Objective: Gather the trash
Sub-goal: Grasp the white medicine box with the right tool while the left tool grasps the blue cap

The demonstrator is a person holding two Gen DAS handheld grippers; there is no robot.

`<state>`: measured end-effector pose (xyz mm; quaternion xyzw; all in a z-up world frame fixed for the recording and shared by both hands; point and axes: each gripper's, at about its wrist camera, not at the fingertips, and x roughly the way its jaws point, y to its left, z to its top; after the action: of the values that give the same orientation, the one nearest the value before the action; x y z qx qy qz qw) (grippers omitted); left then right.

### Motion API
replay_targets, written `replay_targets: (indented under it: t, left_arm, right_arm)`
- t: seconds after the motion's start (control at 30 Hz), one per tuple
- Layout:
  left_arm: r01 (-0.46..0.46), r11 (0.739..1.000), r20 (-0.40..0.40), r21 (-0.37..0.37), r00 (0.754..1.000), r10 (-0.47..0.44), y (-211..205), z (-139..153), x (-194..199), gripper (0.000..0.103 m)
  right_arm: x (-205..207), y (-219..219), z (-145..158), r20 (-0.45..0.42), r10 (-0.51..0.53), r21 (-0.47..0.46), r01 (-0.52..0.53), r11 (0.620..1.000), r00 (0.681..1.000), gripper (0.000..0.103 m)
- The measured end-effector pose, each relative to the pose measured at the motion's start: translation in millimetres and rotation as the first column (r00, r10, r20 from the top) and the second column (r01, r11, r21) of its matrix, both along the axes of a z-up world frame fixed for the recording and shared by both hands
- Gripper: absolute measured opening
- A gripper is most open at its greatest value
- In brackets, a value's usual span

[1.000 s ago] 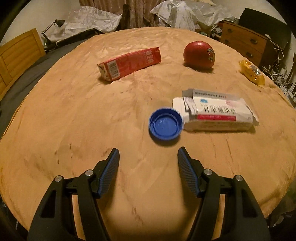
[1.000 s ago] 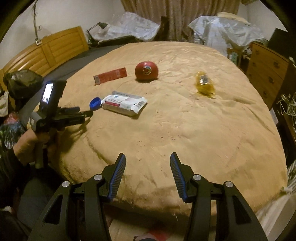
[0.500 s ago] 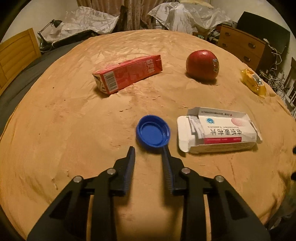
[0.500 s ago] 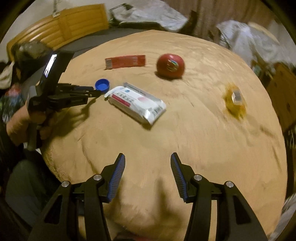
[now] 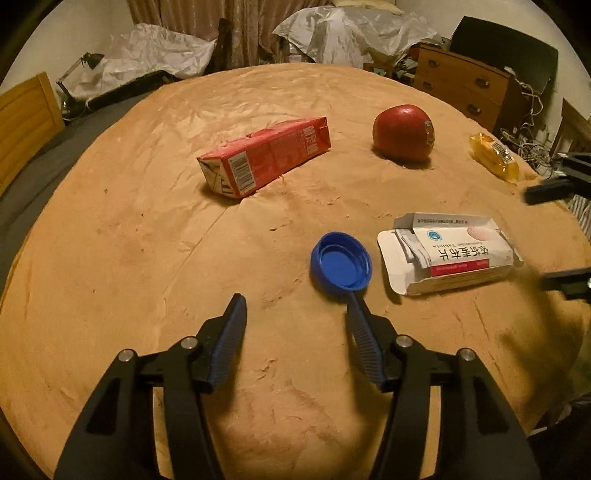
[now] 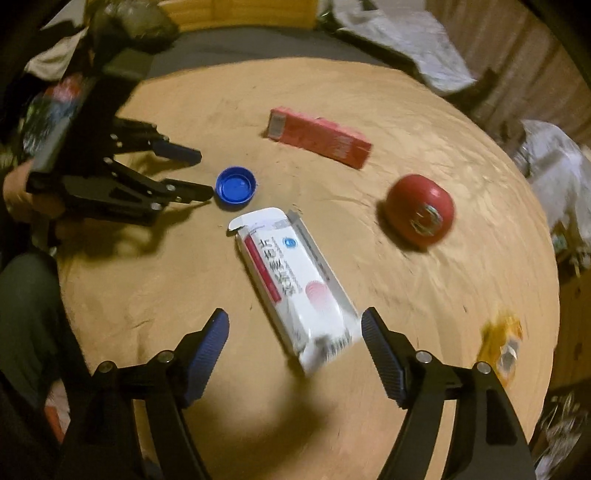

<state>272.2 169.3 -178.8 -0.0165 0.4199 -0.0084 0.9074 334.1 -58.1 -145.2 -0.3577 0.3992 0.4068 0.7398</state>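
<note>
A blue bottle cap [image 5: 340,263] lies open side up on the tan blanket [image 5: 147,240], just ahead of my open left gripper [image 5: 295,308]; the right fingertip is at the cap's near rim. The cap also shows in the right wrist view [image 6: 236,188]. A white opened medicine box [image 5: 448,253] lies right of the cap. My right gripper [image 6: 295,325] is open, its fingers on either side of the box's [image 6: 295,284] near end. A red drink carton [image 5: 264,160], a red apple [image 5: 403,133] and a yellow wrapper [image 5: 493,157] lie further back.
The blanket covers a bed with a wooden headboard [image 5: 22,122] at the left. A wooden dresser [image 5: 465,88] and cables stand at the right. Crumpled plastic sheeting [image 5: 351,33] is piled behind. A dark bag [image 6: 129,22] sits beyond the left gripper [image 6: 195,175] in the right wrist view.
My left gripper narrowed half a second ago and has opened wide again near the cap. My right gripper has swung in over the bed to the near end of the white box.
</note>
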Motion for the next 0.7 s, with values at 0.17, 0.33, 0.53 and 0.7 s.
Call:
replay_targets:
  t: [0.17, 0.33, 0.53, 0.7]
  left_arm:
    - [0.032, 0.999, -0.006, 0.026, 0.999, -0.032, -5, -3, 0, 0.058]
    - [0.057, 0.998, -0.006, 0.022, 0.998, -0.057, -4, -3, 2, 0.06]
    - [0.054, 0.998, 0.003, 0.033, 0.999, -0.054, -10, -4, 3, 0.066]
    - [0.031, 0.999, 0.021, 0.024, 0.999, -0.031, -13, -3, 8, 0.066]
  right_arm:
    - [19, 32, -21, -0.002, 0.061, -0.072, -0.061, 0.996, 0.998, 0.075]
    - [33, 49, -40, -0.029, 0.068, -0.1, -0.071, 0.992, 0.997, 0.074]
    - [29, 42, -49, -0.035, -0.025, -0.074, 0.022, 0.997, 0.999, 0.063]
    - [34, -6, -42, -0.094, -0.36, -0.023, 0.359, 0.933, 0.928, 0.063]
